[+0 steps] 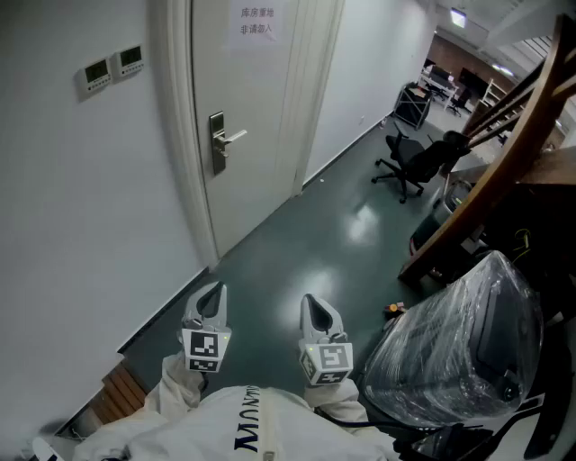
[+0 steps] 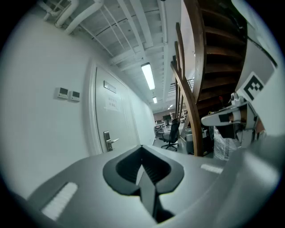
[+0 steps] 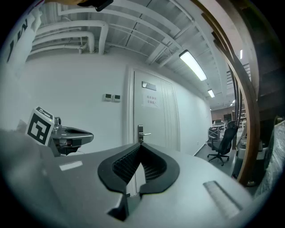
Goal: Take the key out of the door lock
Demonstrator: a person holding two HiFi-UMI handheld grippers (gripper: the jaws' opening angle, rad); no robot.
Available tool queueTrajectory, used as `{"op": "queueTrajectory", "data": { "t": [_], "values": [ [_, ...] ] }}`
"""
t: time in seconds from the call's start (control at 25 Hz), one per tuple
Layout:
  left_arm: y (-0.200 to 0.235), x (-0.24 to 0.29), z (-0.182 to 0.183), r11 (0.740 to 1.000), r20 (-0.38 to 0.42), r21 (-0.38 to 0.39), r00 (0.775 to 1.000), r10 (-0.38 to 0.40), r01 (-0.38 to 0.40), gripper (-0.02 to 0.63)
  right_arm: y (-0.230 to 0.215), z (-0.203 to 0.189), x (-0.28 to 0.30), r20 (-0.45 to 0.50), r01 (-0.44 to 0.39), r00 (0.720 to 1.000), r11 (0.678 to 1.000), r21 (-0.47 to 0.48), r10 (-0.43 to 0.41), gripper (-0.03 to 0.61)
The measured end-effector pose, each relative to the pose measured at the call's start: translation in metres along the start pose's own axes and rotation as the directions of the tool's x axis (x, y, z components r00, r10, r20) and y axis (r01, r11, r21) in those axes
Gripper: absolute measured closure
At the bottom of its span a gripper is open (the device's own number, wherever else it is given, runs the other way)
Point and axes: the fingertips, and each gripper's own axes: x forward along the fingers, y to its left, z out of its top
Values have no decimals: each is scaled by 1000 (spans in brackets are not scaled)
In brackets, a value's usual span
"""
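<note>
Grippers, head view: left gripper [image 1: 213,293] and right gripper [image 1: 312,306] held side by side and near each other, low in the frame, both pointing ahead over the floor [image 1: 306,252].
- Door [image 1: 247,99]: shut, well ahead of both grippers and off to the left gripper's outer side.
- Lock [image 1: 218,142]: metal plate with a lever handle, on the door's edge nearer the grippers, well apart from both. The key is too small to make out at this range.
- Sign [image 1: 256,22] on the door above the lock; two wall panels [image 1: 110,67] further left.
- Chair [image 1: 409,162] far ahead on the right gripper's side; wrapped bundle [image 1: 459,338] just beside the right gripper, to its right.

Left gripper view: jaws together at the tips, nothing between them. Lock ahead and left of the jaw line, far off. Stairs [image 2: 196,67] ahead on the right; right gripper alongside at the right edge (marker cube showing).

Right gripper view: jaws together, nothing held. Lock straight ahead just above the jaw tips, still distant. Left gripper alongside on the left; chair to the right.
</note>
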Motion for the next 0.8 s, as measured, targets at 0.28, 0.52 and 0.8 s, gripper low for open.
{"op": "queueTrajectory", "data": {
  "t": [0.28,0.52,0.8],
  "values": [
    [-5,4,0,1000,-7,-8,1000,4,-4,614,-4,-5,-2,-9,-6,1000,1000,-9,6,580],
    [-9,10,2,1000,-8,2,1000,19,-19,614,-14,-4,-1,-1,-13,1000,1000,-9,13,580],
    [-22,14,3,999,-19,8,999,43,-42,614,-29,-3,-7,29,-49,998,999,22,48,578]
  ]
}}
